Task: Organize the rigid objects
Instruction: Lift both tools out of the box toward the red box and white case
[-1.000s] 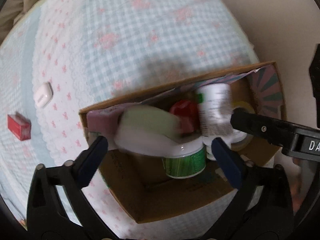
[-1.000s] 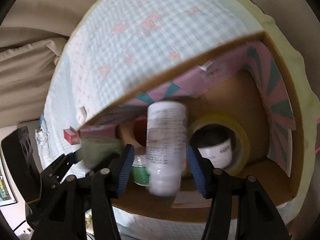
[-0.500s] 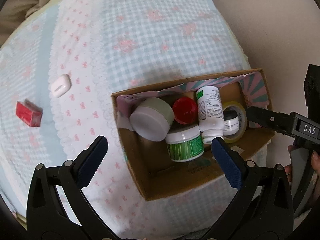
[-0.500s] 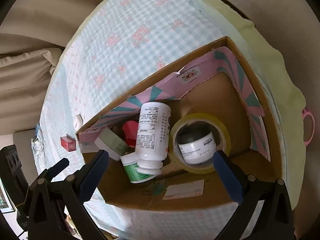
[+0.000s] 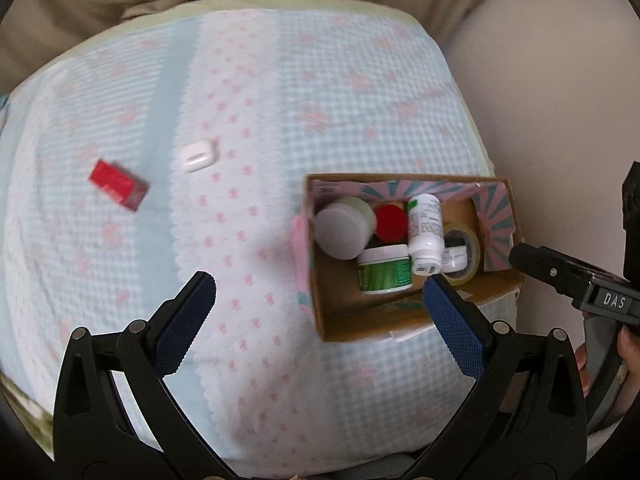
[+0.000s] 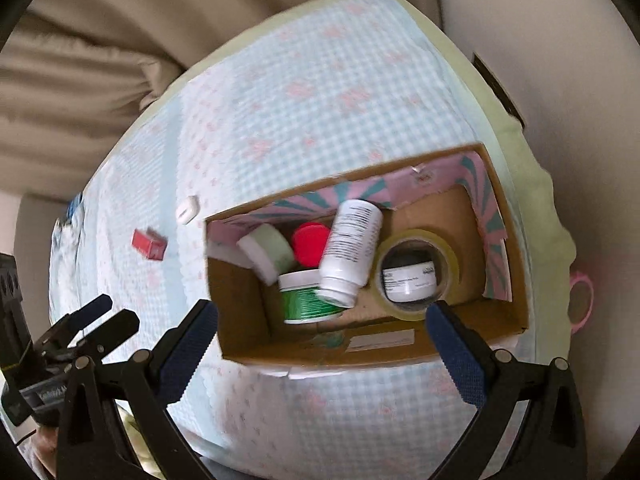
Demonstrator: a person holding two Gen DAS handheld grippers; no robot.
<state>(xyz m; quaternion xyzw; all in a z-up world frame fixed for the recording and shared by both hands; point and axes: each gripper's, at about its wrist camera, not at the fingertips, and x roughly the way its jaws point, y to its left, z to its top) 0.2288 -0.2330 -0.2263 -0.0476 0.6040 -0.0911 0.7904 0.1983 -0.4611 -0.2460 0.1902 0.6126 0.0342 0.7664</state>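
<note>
Both grippers, left (image 5: pixel 320 308) and right (image 6: pixel 322 340), hang spread and empty; reaching ten o'clock, the small red box (image 5: pixel 118 185) could skid on soft quilt (image 5: pixel 280 100).

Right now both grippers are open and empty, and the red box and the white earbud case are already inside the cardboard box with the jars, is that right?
Not quite. The red box and white earbud case lie out on the checked cloth, left of the cardboard box; the left wrist view shows it. The left gripper and right gripper are open and empty.
</note>
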